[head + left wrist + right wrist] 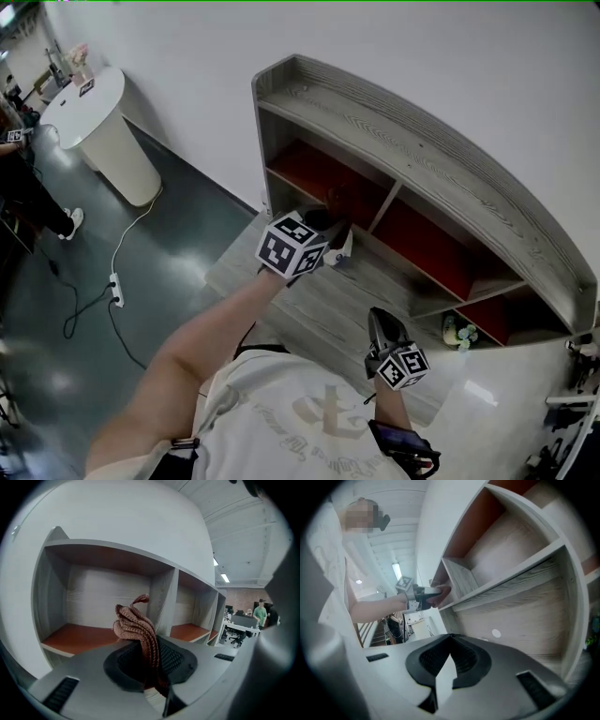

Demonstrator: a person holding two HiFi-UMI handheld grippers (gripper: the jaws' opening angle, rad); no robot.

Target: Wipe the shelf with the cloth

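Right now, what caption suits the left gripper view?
Left claw grips a brown knitted cloth facing the grey shelf.

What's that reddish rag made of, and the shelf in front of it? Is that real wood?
The cloth looks like knitted yarn, brownish-red: ribbed rows of stitches show. The shelf looks like matt grey board with a wood-grain pattern, perhaps laminate rather than solid wood. Its compartment floors are smooth reddish-brown panels.
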